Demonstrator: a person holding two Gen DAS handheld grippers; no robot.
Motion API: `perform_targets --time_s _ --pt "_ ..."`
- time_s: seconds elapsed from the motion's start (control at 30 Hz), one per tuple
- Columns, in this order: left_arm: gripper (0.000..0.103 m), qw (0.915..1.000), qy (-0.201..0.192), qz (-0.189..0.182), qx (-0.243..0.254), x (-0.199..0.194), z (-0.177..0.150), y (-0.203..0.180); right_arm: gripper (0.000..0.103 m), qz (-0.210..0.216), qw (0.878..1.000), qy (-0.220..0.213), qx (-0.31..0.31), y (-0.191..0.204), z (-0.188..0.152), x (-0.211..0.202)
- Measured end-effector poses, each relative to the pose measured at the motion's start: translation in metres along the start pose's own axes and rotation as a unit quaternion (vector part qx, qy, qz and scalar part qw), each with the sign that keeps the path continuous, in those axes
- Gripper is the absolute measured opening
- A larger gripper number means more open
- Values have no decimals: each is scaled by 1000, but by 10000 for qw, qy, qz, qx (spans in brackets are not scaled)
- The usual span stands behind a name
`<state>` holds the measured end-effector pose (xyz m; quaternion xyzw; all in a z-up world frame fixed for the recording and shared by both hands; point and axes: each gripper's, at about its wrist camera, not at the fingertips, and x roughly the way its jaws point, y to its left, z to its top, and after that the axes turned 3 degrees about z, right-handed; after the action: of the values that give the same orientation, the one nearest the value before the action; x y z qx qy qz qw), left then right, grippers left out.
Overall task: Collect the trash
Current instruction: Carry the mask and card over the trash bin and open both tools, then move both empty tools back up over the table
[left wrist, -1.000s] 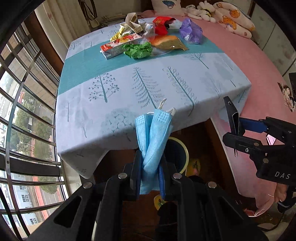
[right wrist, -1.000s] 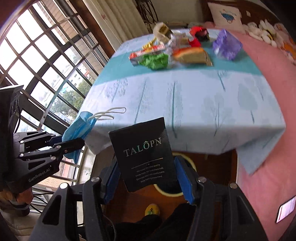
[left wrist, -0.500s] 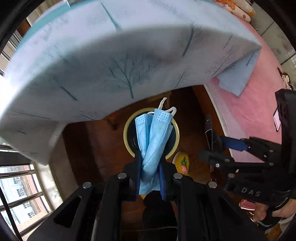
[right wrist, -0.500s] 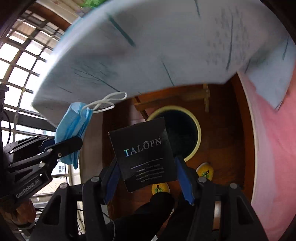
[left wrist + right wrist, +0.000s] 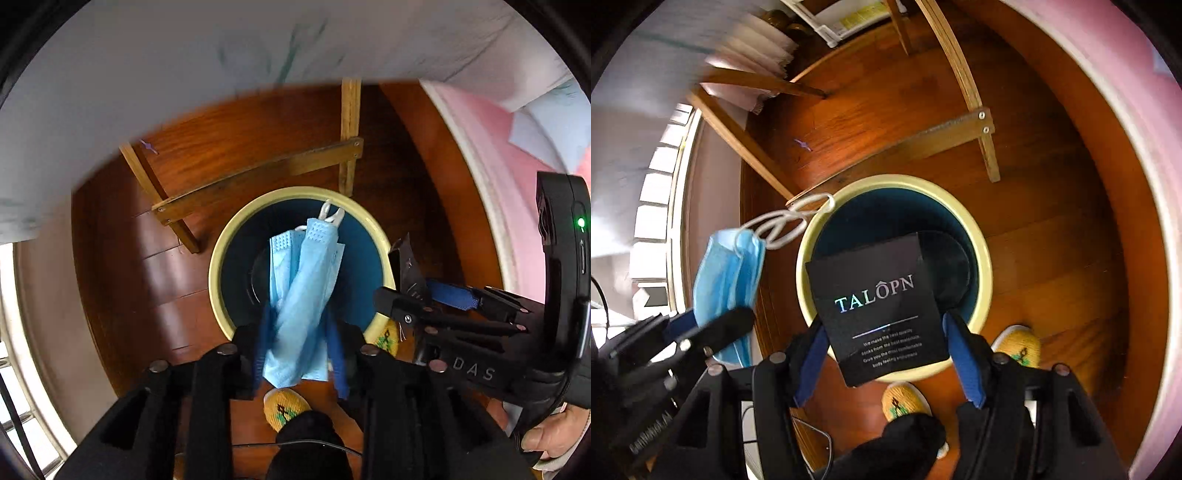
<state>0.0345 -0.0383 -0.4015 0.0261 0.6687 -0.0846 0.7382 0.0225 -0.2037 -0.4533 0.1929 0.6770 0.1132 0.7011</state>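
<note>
My left gripper (image 5: 299, 339) is shut on a folded blue face mask (image 5: 301, 288) and holds it over a round bin (image 5: 221, 258) with a cream rim and dark blue inside. My right gripper (image 5: 886, 354) holds a black "TALOPN" packet (image 5: 879, 306) between its blue pads, over the same bin (image 5: 982, 258). In the right wrist view the mask (image 5: 727, 280) and left gripper (image 5: 713, 328) sit to the left of the bin. In the left wrist view the right gripper (image 5: 410, 295) with the packet edge-on is at the bin's right rim.
The bin stands on a brown wood floor (image 5: 122, 258) under the table. Wooden table legs and a crossbar (image 5: 258, 173) lie just behind it. The tablecloth (image 5: 184, 74) hangs above. A pink bed (image 5: 1145, 147) is to the right. Yellow slippers (image 5: 905, 402) are near the bin.
Both grippers have tilted down from the table top to the floor and moved over the bin, each keeping its item. The table's trash has left the view.
</note>
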Motion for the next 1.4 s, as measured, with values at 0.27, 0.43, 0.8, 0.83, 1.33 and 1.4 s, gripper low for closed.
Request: perform_targets --time_s 0.27,0.43,0.8,0.83,1.33,1.4 --pt "87 9998 -66 210 -15 28 10 10 72 95 9997 -62 217 -8 12 20" --pt "102 9990 -255 377 4 15 12 17 75 35 9997 -219 111 -4 18 16" --pt "102 9991 -288 294 -136 -53 2 19 75 -224 9988 -382 -192 29 14 -40" --pt "102 9991 -293 278 -151 -62 1 20 75 -246 9987 -392 -217 34 12 -48" --pt "100 9943 -1017 164 -265 -264 -7 41 75 -359 9938 -801 -682 122 -12 -208" --pt "100 9926 -1181 180 -215 -289 -6 42 75 -334 9921 -908 -802 136 -17 -232"
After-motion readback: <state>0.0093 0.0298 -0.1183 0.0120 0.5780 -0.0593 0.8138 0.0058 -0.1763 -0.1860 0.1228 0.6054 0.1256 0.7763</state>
